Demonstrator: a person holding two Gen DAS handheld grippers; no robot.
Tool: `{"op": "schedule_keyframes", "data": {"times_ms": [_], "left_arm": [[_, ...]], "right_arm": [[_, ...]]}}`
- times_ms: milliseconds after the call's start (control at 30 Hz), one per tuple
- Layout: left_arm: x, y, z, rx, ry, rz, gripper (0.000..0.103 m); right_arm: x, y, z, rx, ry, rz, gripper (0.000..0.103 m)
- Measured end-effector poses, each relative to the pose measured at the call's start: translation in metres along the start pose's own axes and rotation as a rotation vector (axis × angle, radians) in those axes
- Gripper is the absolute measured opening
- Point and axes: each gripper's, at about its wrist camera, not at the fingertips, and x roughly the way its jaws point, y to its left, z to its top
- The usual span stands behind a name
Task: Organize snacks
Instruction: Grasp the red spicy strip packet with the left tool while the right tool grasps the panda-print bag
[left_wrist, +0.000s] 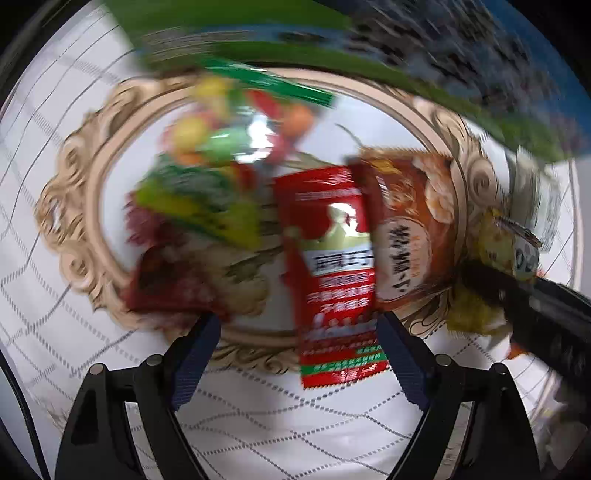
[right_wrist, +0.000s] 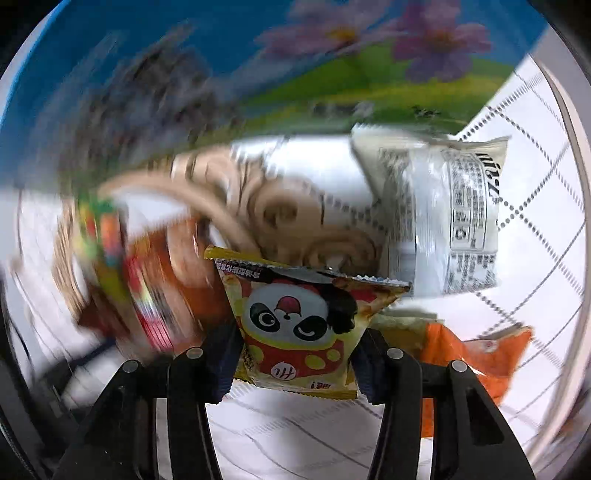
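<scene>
**Two packets between the tongs over the ornate tray**

While both views blur toward their edges, the nearest parts stay sharp. Closest in the left wrist view, the left tongs (left_wrist: 299, 332) stand spread, pointing down, their blue-padded fingers (left_wrist: 197, 354) well apart. A red snack packet (left_wrist: 332, 266) lies between them, its lower edge close against the right-hand pad, with open space on the other side; I cannot tell whether that pad touches it. Its near end hangs over the rim of a cream tray (left_wrist: 74, 236) with a scrolled, gilded border, which rests on a white table (left_wrist: 277, 424) covered in a grid-patterned cloth.

Just beyond on the tray, an orange-brown packet (left_wrist: 410, 229) lies beside the red one, and to the left sits a heap of colourful packets (left_wrist: 207, 177), too blurred to sort out. Farthest off, a green-and-blue printed panel (left_wrist: 461, 70) runs across the top.

Nearest in the right wrist view, the right tongs (right_wrist: 295, 365) have drawn in on a yellow panda packet (right_wrist: 299, 325), both pads pressing its sides so that it stands upright between them. An orange packet (right_wrist: 476, 354) lies on the cloth just to the right. Behind the panda packet comes the tray's scrolled rim (right_wrist: 266, 210), with a white packet (right_wrist: 447, 214) lying on the cloth near that rim. Beyond it rises the same panel, with purple flowers (right_wrist: 436, 40).
</scene>
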Motion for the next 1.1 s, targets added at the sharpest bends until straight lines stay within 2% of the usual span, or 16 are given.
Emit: {"op": "schedule_keyframes", "data": {"times_ms": [67, 167, 200, 233, 367, 433, 600, 667, 767, 900, 1000, 1100], "left_arm": [[0.011, -0.017, 0.001, 0.066, -0.004, 0.022, 0.086], [0.016, -0.033, -0.002, 0.125, -0.045, 0.047, 0.060], [0.015, -0.035, -0.005, 0.132, -0.053, 0.043, 0.053], [0.013, -0.036, -0.008, 0.138, -0.061, 0.044, 0.051], [0.007, -0.026, -0.032, 0.140, -0.053, 0.024, 0.051], [0.010, -0.017, -0.048, 0.136, -0.031, 0.012, 0.051], [0.026, 0.004, -0.082, 0.092, 0.046, -0.039, 0.052], [0.034, 0.009, -0.080, 0.061, 0.057, -0.042, 0.054], [0.043, 0.017, -0.072, 0.005, 0.052, -0.054, 0.056], [0.050, 0.021, -0.066, -0.050, 0.044, -0.056, 0.057], [0.051, 0.023, -0.059, -0.047, 0.034, -0.045, 0.057], [0.046, 0.017, -0.055, -0.026, 0.016, -0.026, 0.057]], "right_arm": [[0.003, -0.001, -0.005, -0.010, 0.018, -0.009, 0.056], [0.010, -0.006, -0.009, -0.001, 0.027, -0.004, 0.059], [0.012, -0.007, -0.011, 0.003, 0.028, -0.003, 0.059], [0.014, -0.007, -0.012, 0.007, 0.030, -0.006, 0.059], [0.021, 0.002, -0.028, -0.052, 0.029, -0.040, 0.058], [0.028, 0.020, -0.034, -0.115, 0.053, -0.067, 0.058], [0.044, 0.040, -0.067, -0.228, 0.166, -0.087, 0.058], [0.051, 0.043, -0.077, -0.248, 0.201, -0.089, 0.061], [0.050, 0.039, -0.077, -0.221, 0.176, -0.066, 0.072], [0.038, 0.024, -0.067, -0.135, 0.152, -0.030, 0.073], [0.029, 0.016, -0.060, -0.100, 0.139, -0.023, 0.073], [0.023, 0.004, -0.075, -0.089, 0.137, -0.027, 0.073]]}}
